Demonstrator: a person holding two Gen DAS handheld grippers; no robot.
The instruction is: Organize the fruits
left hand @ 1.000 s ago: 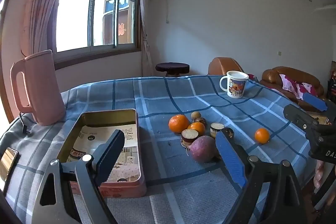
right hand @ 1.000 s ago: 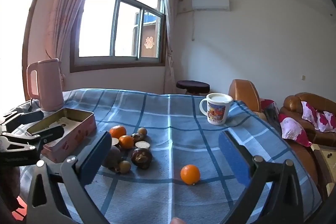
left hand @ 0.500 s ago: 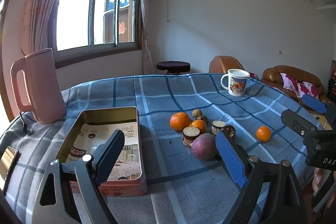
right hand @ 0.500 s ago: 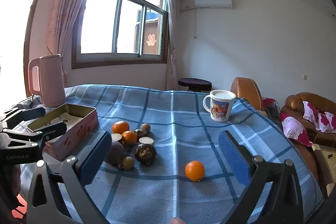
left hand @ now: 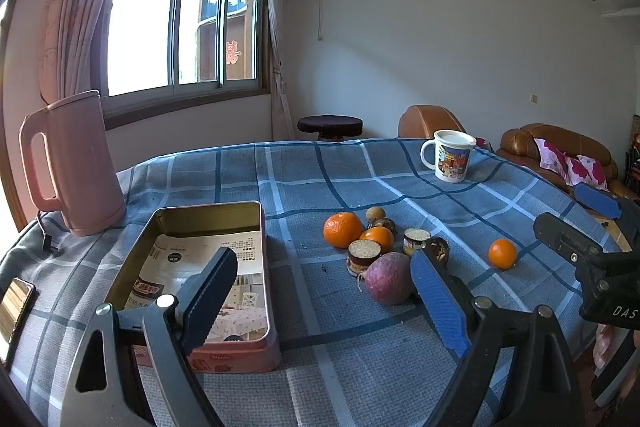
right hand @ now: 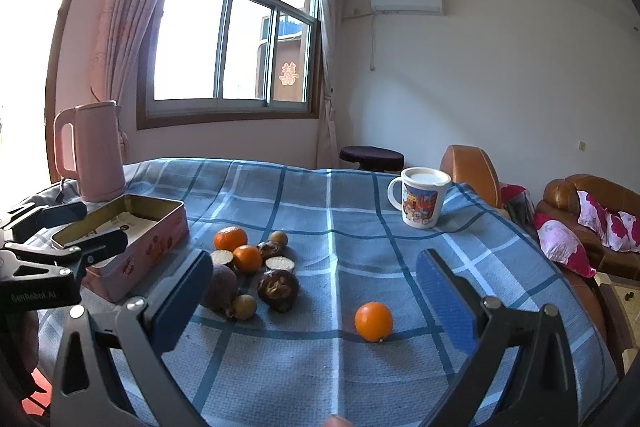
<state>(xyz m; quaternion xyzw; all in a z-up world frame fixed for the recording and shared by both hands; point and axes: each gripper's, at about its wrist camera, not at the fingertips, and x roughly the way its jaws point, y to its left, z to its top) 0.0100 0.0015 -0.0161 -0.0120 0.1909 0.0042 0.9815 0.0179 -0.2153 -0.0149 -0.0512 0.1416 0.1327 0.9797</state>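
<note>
A cluster of fruit lies mid-table: two oranges (left hand: 342,229), a purple round fruit (left hand: 387,278), halved dark fruits (left hand: 363,254) and small brown ones (left hand: 375,213). One orange (right hand: 373,321) sits apart to the right. An open pink tin (left hand: 216,215) with a printed paper inside stands left of the cluster. My left gripper (left hand: 322,297) is open above the cloth between tin and purple fruit. My right gripper (right hand: 314,297) is open, holding nothing, with the lone orange ahead between its fingers. Each gripper shows at the other view's edge.
A pink kettle (left hand: 76,163) stands at the back left by the tin, and a phone (left hand: 14,301) lies at the left edge. A printed mug (right hand: 422,201) stands at the back right. Brown sofas (right hand: 592,211) and a dark stool (right hand: 372,157) lie beyond the table.
Both grippers have lowered and tipped slightly toward the table, so the fruit sits a little lower and closer in both views. Nothing on the table has moved.
</note>
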